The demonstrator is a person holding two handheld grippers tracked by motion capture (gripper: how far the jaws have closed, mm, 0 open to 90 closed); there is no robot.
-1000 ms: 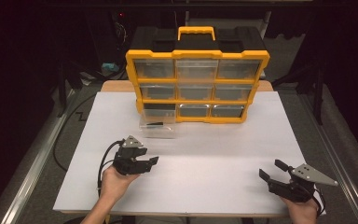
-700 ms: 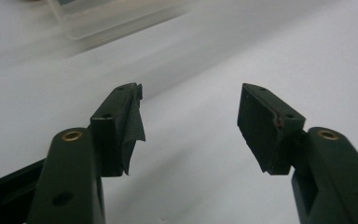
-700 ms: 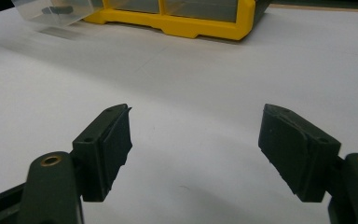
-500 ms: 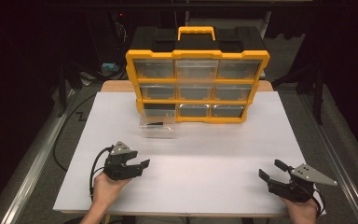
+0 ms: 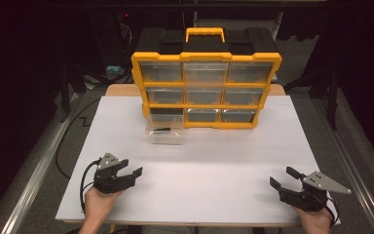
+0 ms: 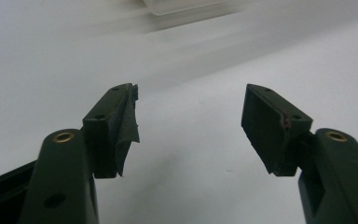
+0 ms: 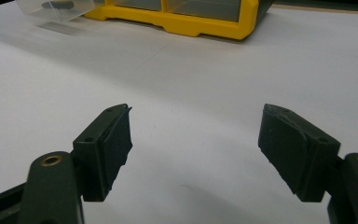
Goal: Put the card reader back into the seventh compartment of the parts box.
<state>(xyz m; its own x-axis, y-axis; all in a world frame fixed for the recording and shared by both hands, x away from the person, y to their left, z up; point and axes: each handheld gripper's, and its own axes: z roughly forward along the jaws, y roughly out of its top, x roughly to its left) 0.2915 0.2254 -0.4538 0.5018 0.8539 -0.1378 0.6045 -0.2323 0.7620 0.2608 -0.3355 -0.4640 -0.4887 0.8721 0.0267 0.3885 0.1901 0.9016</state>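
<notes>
In the high view, the left gripper [image 5: 134, 174] sits at the lower left and the right gripper [image 5: 283, 178] at the lower right. Both have their jaws wide apart with nothing between them; the left's have just been opening. The clear drawer [image 5: 164, 133] lies mid-frame on the white table [image 5: 214, 170], touching the yellow box [image 5: 206, 78].

In the left gripper view, the clear drawer [image 6: 186, 6] is blurry at the top edge.

In the right gripper view, the clear drawer [image 7: 56, 9] sits upper left, beside the yellow box [image 7: 196, 18].

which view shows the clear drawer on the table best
The high view: the whole clear drawer lies on the table before the yellow organizer, a dark item inside. The right gripper view catches one corner at its top left; the left gripper view gives a blurred edge.
</notes>
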